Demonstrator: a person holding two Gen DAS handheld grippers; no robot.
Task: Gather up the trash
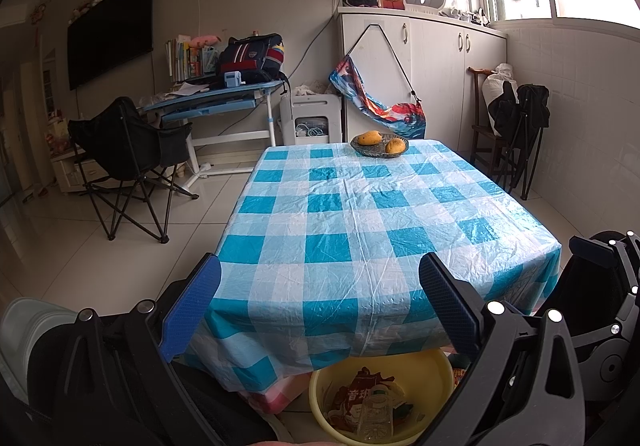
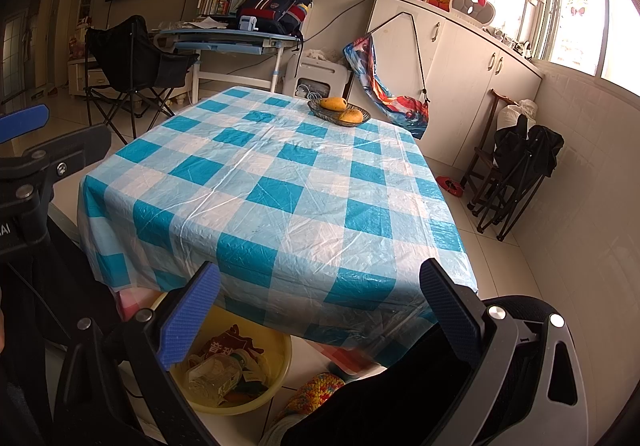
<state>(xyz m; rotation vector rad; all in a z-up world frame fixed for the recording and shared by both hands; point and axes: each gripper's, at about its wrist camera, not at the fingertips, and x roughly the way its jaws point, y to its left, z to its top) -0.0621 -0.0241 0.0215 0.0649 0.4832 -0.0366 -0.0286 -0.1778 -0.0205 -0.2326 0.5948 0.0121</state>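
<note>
A yellow basin (image 1: pixel 434 370) (image 2: pixel 276 378) sits on the floor under the table's near edge. Inside lie a crushed clear plastic bottle (image 1: pixel 374 420) (image 2: pixel 212 374) and a red snack wrapper (image 1: pixel 360 386) (image 2: pixel 228 342). My left gripper (image 1: pixel 320 310) hangs open above the basin, its blue pads wide apart, nothing between them. My right gripper (image 2: pixel 320 310) is open too, held over the table's near corner. The left gripper's blue finger (image 2: pixel 24 120) shows at the left edge of the right wrist view.
The table (image 1: pixel 360 214) wears a blue-and-white checked plastic cloth; a dish with two mangoes (image 1: pixel 379 144) (image 2: pixel 339 110) stands at its far end. A black folding chair (image 1: pixel 128 162) is to the left, a folded one (image 2: pixel 516 174) to the right. A crocheted cushion (image 2: pixel 316 390) lies beside the basin.
</note>
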